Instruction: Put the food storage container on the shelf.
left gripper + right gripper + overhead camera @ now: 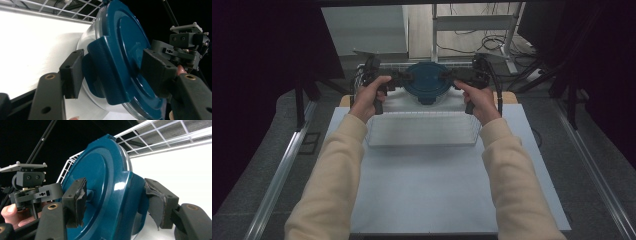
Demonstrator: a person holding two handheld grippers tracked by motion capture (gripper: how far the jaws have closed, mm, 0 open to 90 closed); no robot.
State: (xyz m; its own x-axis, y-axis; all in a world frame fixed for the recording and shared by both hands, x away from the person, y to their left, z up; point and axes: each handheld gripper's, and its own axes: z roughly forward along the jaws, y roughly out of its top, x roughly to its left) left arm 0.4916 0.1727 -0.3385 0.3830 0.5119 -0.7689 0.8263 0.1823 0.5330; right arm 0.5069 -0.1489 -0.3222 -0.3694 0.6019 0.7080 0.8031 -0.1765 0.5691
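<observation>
Blue-lidded container (428,82): left claw (110,72) part-open astride lid latch; right claw (117,198) clamped on opposite latch.

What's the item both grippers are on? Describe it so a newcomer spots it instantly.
At the far end of the white table, just beyond the white wire rack, sits a round clear container with a dark teal lid. It is the one coloured thing there, with one gripper's jaws at each side latch.

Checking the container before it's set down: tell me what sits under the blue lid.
Under the blue lid a clear round container shows as a rim and a strip of wall. Both claws straddle the lid's side tabs. The lid covers the inside, so any contents cannot be seen.
</observation>
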